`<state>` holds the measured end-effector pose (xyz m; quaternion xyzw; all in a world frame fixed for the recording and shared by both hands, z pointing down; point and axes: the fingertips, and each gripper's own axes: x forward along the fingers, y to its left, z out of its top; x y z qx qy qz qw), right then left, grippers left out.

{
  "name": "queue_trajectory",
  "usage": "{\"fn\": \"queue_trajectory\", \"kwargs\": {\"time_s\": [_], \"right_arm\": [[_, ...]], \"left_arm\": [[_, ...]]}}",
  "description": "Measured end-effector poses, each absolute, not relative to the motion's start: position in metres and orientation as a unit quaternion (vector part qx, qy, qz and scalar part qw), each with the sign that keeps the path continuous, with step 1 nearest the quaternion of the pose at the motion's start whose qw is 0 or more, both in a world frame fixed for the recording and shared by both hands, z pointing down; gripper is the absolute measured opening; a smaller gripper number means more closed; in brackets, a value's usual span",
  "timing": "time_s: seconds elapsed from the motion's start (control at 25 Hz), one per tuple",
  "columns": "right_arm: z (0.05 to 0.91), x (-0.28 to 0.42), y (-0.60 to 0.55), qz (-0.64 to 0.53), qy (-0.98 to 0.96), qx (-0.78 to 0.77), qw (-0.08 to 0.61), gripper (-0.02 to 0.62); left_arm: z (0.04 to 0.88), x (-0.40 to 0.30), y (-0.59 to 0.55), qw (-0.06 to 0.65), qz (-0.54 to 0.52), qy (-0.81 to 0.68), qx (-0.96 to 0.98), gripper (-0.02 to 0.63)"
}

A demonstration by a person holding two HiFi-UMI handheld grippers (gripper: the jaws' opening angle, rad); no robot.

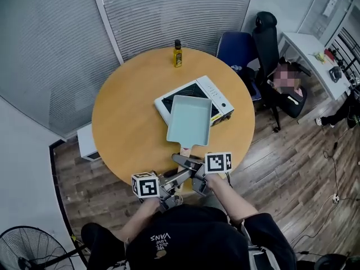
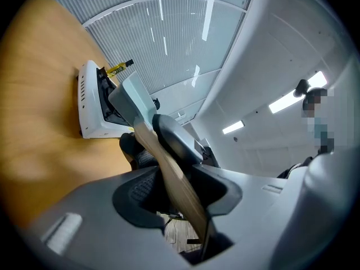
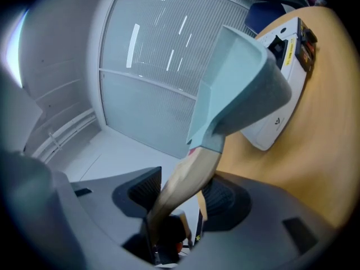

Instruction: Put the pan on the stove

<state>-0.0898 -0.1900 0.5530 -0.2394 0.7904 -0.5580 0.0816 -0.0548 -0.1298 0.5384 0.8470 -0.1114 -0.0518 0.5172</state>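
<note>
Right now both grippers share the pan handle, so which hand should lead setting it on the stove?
Probably right: right gripper clamps the handle nearer the pan, which overlaps the stove; left gripper holds its end.

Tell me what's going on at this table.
A person holds a claw in each hand. The left claw and right claw are both shut on the wooden handle of a pale green pan, holding it over the near part of the white stove on the round table. Whether it touches the stove isn't clear.

"VANS", upside down, on black shirt (image 1: 169,242)
</note>
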Motion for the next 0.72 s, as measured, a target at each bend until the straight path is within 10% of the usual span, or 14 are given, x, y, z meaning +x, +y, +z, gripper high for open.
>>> {"fn": "queue_trajectory", "kwargs": {"time_s": [0.72], "right_arm": [[0.587,-0.016,-0.260,-0.579,0.807,-0.114,-0.021,0.204]], "left_arm": [[0.569,0.037,-0.214,0.517,-0.123,-0.249,0.809,0.166]]}}
